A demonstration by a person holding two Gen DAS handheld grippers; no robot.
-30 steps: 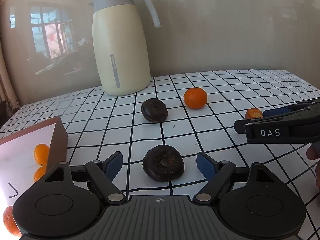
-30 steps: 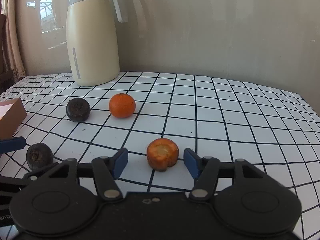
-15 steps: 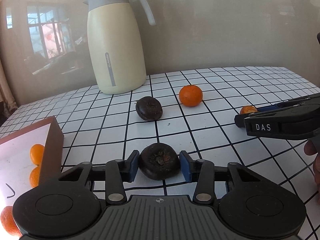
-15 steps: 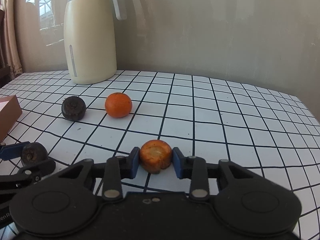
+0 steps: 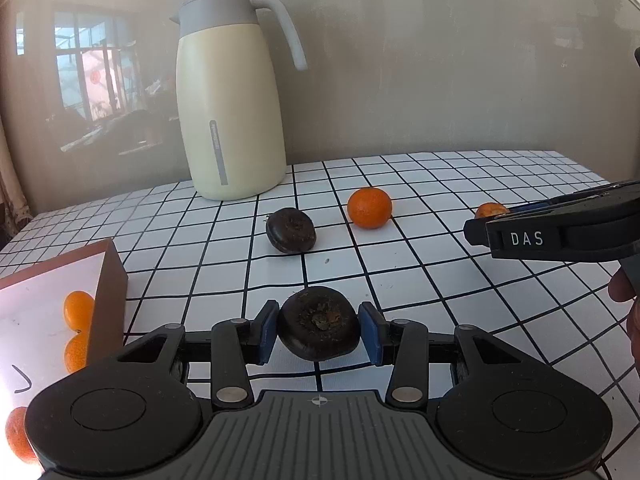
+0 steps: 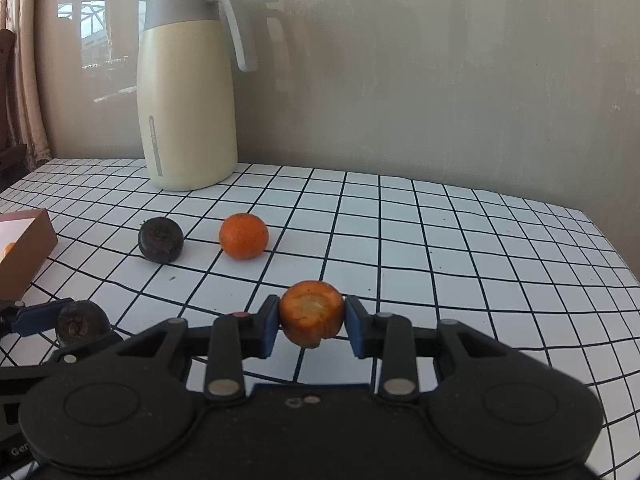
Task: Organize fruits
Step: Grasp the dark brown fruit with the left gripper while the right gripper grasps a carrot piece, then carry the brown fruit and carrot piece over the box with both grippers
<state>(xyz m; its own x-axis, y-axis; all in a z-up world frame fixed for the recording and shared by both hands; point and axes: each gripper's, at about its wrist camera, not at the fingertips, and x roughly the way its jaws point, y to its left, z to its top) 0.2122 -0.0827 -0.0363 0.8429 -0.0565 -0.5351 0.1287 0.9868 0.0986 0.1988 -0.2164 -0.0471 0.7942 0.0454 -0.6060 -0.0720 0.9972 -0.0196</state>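
The gridded worktop [image 5: 440, 280] carries a cream jug [image 5: 230, 108] at the back and a brown box [image 5: 106, 280] at the left with oranges [image 5: 78, 310] inside. The left tool [image 5: 319, 330] clamps a dark fruit [image 5: 319, 328] between its blue pads. The right tool [image 6: 311, 322] grips a cut orange piece [image 6: 311, 314]. Between jug and tools sit a second dark fruit [image 5: 291, 230] and, just beside it, a whole orange [image 5: 369, 207].

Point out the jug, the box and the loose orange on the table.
jug [image 6: 188, 120], right wrist view, middle of its cream body.
box [image 5: 110, 284], left wrist view, its brown side wall.
loose orange [image 5: 369, 207], left wrist view, centre of its peel.
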